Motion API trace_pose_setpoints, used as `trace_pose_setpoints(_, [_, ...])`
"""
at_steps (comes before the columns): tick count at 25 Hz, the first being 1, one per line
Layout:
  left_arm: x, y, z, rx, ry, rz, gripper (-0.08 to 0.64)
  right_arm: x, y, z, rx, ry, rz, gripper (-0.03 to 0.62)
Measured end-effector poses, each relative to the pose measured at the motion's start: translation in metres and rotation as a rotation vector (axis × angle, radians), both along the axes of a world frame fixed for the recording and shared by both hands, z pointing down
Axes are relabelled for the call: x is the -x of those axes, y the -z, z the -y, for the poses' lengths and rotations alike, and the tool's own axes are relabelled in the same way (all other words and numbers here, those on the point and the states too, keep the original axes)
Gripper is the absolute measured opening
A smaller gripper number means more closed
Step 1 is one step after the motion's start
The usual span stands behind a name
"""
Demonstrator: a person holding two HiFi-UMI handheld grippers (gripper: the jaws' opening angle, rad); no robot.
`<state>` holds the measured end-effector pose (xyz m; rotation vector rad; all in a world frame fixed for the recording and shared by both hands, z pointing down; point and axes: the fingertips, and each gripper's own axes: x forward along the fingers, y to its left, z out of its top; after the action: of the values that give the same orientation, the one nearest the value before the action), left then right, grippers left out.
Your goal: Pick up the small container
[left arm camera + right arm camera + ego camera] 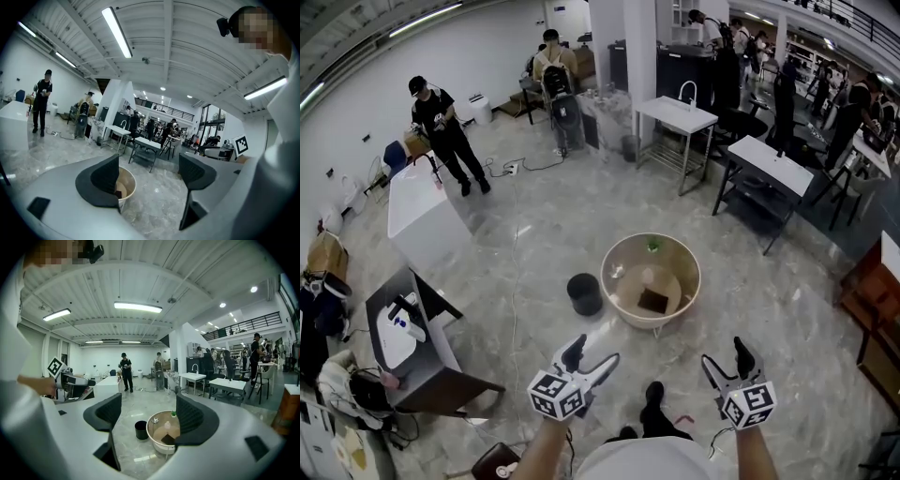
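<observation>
A round beige tub (686,258) stands on the floor ahead of me. Inside it I see a small pale container (648,276), a dark square object (653,300) and a small green item (653,246). My left gripper (592,357) and right gripper (725,358) hover side by side short of the tub, both open with nothing between the jaws. In the left gripper view the left gripper (149,168) has the tub (129,181) just past its left jaw. In the right gripper view the right gripper (147,411) frames the tub (153,427) and the pale container (167,424).
A small black bin (584,293) stands on the floor just left of the tub, also seen as the black bin (140,429). White tables (675,115) and several people stand farther back. A dark desk (422,361) is at my left, a wooden cabinet (872,291) at my right.
</observation>
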<state>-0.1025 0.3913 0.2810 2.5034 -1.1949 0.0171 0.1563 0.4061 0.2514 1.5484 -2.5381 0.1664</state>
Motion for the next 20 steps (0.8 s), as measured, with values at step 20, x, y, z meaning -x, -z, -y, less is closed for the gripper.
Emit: trace_pose_setpoints(20, [-0.04,-0.018,0.161,0.048,0.011,0.006,0.403,-0.02,-0.022,0.185,0.052,0.078,-0.012,0.377])
